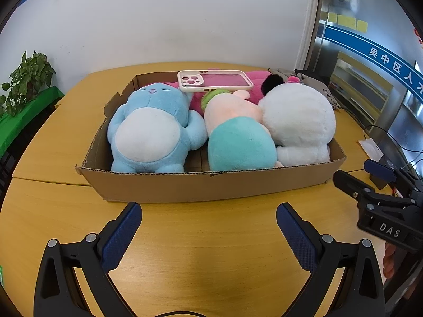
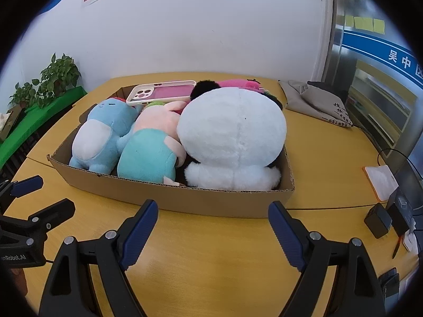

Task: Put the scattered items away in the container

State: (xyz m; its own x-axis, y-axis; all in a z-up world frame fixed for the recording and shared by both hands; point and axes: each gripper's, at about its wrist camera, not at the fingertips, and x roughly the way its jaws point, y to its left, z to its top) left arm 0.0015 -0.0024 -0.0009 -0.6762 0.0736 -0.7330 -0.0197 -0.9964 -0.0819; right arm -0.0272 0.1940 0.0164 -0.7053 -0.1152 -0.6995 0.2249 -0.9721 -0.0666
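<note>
The cardboard box point(image 1: 201, 185) sits on the wooden bench point(image 1: 201, 240) already crowded: a blue plush point(image 1: 150, 129) lies at its left, a pink-and-teal plush point(image 1: 238, 137) in the middle and a white round plush point(image 1: 298, 121) at its right, with a magenta plush point(image 1: 255, 79) behind them. A phone case point(image 1: 215, 80) lies flat on top of the toys at the far end, resting on soft fabric rather than on the box floor. Both tools hover over the bare bench in front of the box, the left gripper point(image 1: 208, 227) and the right gripper point(image 2: 212, 227) each with fingers spread wide and nothing between them. No loose item shows on the near bench, so the tidying looks close to done. The chief risk is the case: any nudge to the toys beneath it, or a push on the box wall, could tip it off the pile and over the far rim. The white plush bulges above the right wall and could roll out if pressed sideways. The two tools stand near each other and might collide if both reach in together
</note>
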